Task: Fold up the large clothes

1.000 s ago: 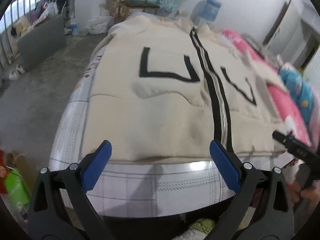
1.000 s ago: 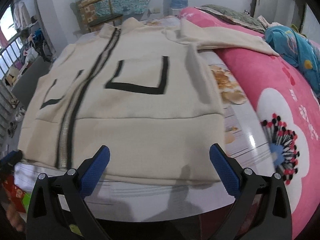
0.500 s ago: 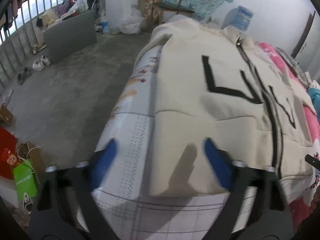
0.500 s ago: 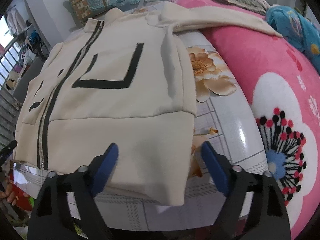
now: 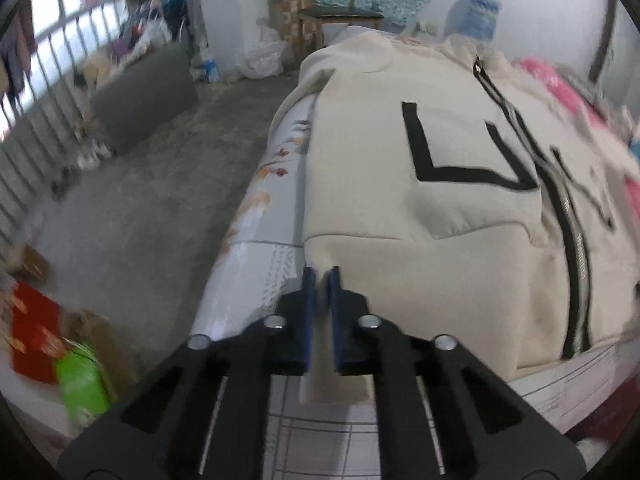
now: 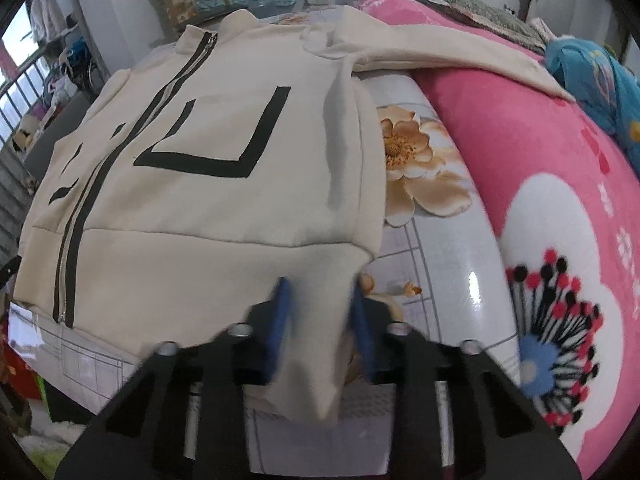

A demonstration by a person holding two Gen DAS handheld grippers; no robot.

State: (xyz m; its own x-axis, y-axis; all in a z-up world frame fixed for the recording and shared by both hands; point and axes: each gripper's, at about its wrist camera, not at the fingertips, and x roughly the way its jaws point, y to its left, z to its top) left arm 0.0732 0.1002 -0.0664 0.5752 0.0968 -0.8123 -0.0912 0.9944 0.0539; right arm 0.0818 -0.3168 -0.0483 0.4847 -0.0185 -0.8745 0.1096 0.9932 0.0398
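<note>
A large cream zip-up jacket with black line markings lies front-up on a bed, collar at the far end. It also shows in the right wrist view. My left gripper is shut on the jacket's bottom-left hem corner. My right gripper has its blue pads on either side of the bottom-right hem corner, with a fold of cloth bunched between them; the pads are blurred and a gap remains. One sleeve stretches out right over a pink blanket.
The bed sheet is pale with flower prints. A pink flowered blanket lies to the right, with a blue cloth beyond. A concrete floor drops off to the left, with a chair and a water jug behind.
Both grippers moved outward to the jacket's bottom corners. The left went from wide open to shut on the hem. The right closed in around its corner.
</note>
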